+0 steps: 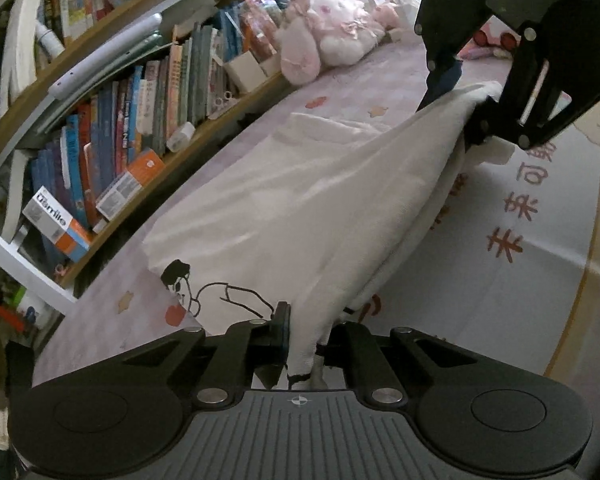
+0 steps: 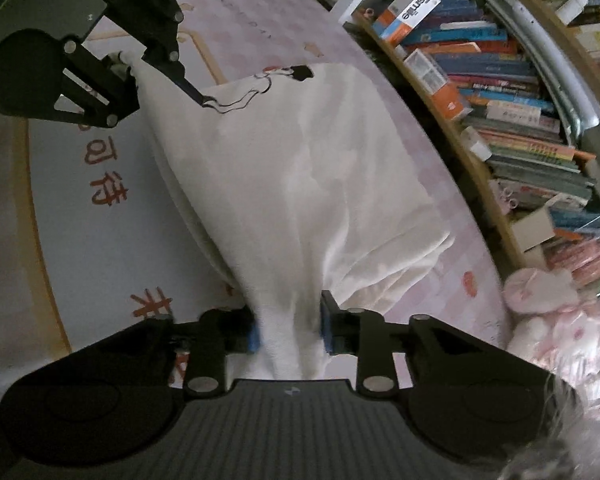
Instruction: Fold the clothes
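White garment with black line drawing, lifted taut, draping onto bed.

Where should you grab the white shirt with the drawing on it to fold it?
Probably by two ends of the same edge, coming down from above. The white shirt lies flat on the bed cover, so only a pinched-up edge gives something to hold. The left gripper is shut on one end, the right gripper on the other, and the cloth hangs between them.

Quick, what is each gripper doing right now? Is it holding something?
Left gripper: shut on one end of the white garment.
Right gripper: closed on the garment's other end, bunched between its pads.
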{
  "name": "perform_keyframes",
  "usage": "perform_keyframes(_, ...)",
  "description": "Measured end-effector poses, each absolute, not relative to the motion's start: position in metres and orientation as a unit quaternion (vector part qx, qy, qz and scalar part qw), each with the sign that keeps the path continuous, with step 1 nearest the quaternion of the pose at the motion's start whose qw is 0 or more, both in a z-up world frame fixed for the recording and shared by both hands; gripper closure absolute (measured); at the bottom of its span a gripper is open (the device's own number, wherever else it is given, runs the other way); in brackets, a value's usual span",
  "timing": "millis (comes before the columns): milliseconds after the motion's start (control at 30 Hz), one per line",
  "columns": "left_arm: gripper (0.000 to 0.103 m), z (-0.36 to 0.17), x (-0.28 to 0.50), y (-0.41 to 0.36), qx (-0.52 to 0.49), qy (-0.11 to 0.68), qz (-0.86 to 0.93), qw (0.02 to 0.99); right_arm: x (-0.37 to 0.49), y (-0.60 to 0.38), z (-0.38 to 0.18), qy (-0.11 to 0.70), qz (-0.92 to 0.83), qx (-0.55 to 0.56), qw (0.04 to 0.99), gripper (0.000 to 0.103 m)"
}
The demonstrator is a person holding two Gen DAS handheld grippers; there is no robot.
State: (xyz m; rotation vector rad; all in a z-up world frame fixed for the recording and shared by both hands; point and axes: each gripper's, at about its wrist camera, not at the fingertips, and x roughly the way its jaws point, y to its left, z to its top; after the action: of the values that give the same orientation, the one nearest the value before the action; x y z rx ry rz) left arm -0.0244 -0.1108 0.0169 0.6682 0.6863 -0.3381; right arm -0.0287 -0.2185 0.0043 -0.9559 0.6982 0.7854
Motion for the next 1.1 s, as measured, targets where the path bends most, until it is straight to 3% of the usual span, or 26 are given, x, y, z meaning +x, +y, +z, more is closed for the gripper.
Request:
perform_keyframes(167, 0.096, 0.016, -0.025, -0.111, 0.32, 0.331, -0.162, 0.873, -0.032, -0.219, 0.003, 0.319, 0.36, -0.435, 0.762, 0.087)
perform_keyframes(367, 0.087, 0.012, -0.023, -0.11, 0.329, 0.336, -0.153, 0.869, -0.032, -0.22, 0.008, 0.311, 0.357, -0.433, 0.767, 0.087)
perform_keyframes(467, 0.078, 0.007, -0.026, -0.11, 0.345, 0.336, -0.144, 0.864, -0.033, -0.221, 0.011, 0.305, 0.357, -0.433, 0.77, 0.087)
perform_keyframes(533, 0.062, 0.003, -0.029, -0.11, 0.356, 0.336, -0.133, 0.862, -0.034, -0.221, 0.012, 0.303, 0.357, -0.434, 0.77, 0.087)
perform_keyframes(600, 0.054, 0.0, -0.032, -0.108, 0.362, 0.335, -0.118, 0.862, -0.034, -0.221, 0.012, 0.302, 0.356, -0.435, 0.769, 0.087)
perform_keyframes(800, 0.054, 0.003, -0.032, -0.103, 0.352, 0.331, -0.113, 0.868, -0.035, -0.222, 0.006, 0.308, 0.355, -0.442, 0.764, 0.081)
perform_keyframes(933, 0.056, 0.005, -0.032, -0.102, 0.357, 0.325, -0.12, 0.868, -0.035, -0.223, 0.003, 0.299, 0.348, -0.451, 0.766, 0.068)
perform_keyframes(1100, 0.063, 0.007, -0.034, -0.103, 0.367, 0.308, -0.124, 0.869, -0.037, -0.224, -0.001, 0.295, 0.349, -0.464, 0.759, 0.067)
